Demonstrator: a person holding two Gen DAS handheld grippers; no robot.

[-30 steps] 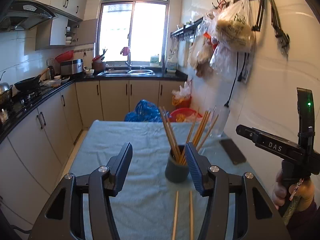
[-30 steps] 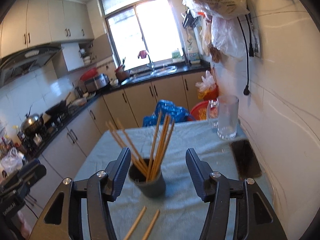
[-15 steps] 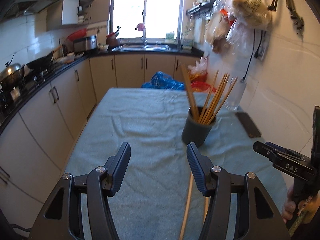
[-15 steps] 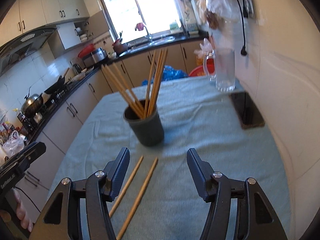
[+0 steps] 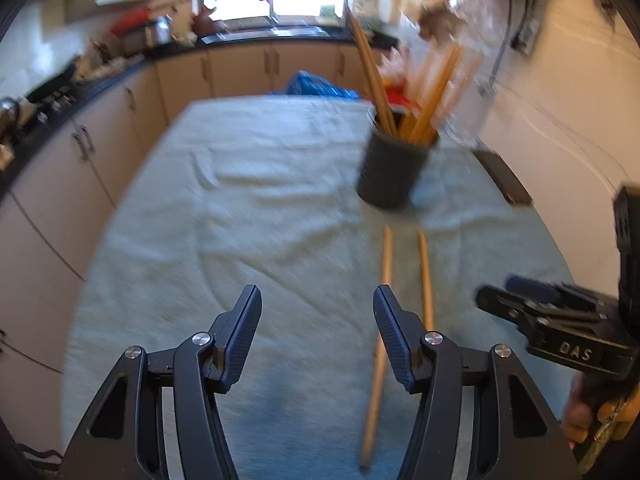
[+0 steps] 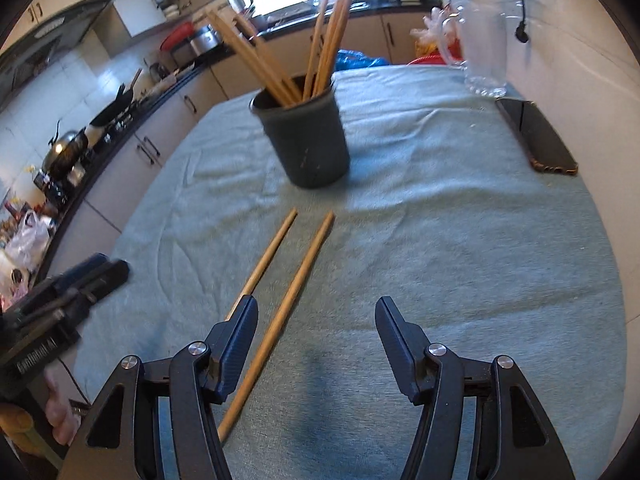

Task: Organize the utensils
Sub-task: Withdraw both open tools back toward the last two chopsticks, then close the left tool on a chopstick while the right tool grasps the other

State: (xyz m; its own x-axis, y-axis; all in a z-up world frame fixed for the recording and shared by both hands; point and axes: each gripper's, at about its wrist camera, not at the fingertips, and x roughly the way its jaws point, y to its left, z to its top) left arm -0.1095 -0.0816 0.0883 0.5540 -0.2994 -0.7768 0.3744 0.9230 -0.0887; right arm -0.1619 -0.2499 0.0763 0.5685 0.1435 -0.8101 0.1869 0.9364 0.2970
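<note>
Two loose wooden chopsticks (image 6: 280,256) lie side by side on the teal cloth (image 6: 440,248), in front of a dark cup (image 6: 308,144) that holds several more chopsticks. My right gripper (image 6: 316,312) is open and tilted down over their near ends. One stick (image 6: 296,284) runs just inside its left finger, and the other stick (image 6: 264,256) disappears behind that finger. My left gripper (image 5: 317,300) is open over bare cloth, left of the chopsticks (image 5: 386,264). The nearer stick passes behind its right finger. The cup (image 5: 390,172) stands beyond them, blurred.
A black phone (image 6: 536,140) lies near the right wall, with a glass mug (image 6: 484,52) behind it. Kitchen cabinets and a cluttered counter run along the left. A hand holds each gripper's handle at the frame edges.
Both grippers have sunk toward the table and tipped downward. The cup and the two loose chopsticks now sit higher in view and closer. Both stay open.
</note>
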